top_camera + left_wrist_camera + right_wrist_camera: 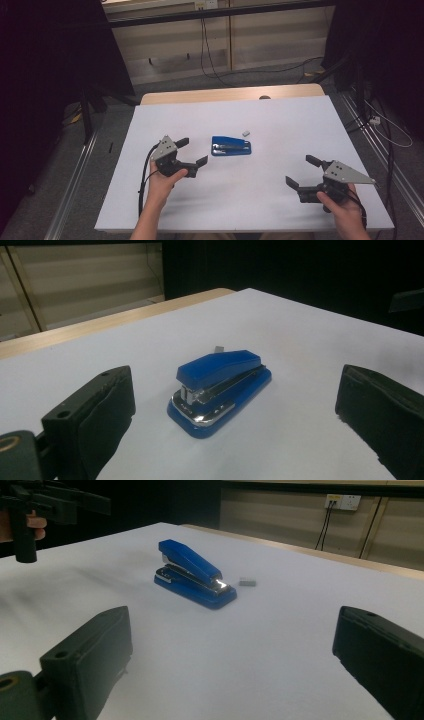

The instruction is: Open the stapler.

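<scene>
high view is showing the white table (280, 200) lying bare around a blue stapler (231, 146), which is sitting near the middle. left gripper (192, 151) is hovering just beside it, jaws spread wide and facing it, likely lining up a grasp. right gripper (302, 171) is waiting well apart, jaws also spread. a small grey staple block (245, 133) is resting just beyond the stapler.

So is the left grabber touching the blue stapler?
Apart. The high view shows bare white table between the left gripper and the blue stapler.
</scene>
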A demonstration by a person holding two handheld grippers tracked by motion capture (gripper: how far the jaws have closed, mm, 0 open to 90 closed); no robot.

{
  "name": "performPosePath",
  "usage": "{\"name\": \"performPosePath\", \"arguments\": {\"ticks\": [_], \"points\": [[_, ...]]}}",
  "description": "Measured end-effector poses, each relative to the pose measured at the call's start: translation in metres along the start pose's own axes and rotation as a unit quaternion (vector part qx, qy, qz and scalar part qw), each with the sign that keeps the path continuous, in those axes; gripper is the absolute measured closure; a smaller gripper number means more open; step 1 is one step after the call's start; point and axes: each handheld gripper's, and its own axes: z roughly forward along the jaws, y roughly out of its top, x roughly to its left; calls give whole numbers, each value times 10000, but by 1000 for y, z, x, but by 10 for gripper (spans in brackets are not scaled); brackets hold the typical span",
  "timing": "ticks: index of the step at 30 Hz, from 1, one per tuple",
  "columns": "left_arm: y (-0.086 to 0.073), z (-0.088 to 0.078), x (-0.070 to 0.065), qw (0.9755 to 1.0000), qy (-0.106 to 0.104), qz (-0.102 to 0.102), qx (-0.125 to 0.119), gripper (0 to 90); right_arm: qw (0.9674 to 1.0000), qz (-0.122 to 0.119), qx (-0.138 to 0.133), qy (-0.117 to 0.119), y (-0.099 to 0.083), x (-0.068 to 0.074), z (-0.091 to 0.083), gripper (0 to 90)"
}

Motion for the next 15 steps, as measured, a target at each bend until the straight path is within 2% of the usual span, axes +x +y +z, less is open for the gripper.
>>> {"name": "performPosePath", "arguments": {"ticks": [7, 8, 10, 11, 15], "points": [[1, 16, 7, 10000, -37, 4, 79, 29, 10000, 5, 5, 7, 0, 0, 0, 21], [2, 20, 8, 9999, -30, 18, 155, 32, 10000, 8, 10, 15, 0, 0, 0, 21], [2, 23, 10, 9999, -51, -4, 148, 33, 10000, 5, 12, 10, 0, 0, 0, 22], [2, 26, 11, 9999, -49, -87, 116, 34, 10000, 2, 9, 11, 0, 0, 0, 21], [3, 31, 14, 9997, 16, -20, 235, 29, 10000, 13, 17, 16, 0, -1, 0, 22]]}}
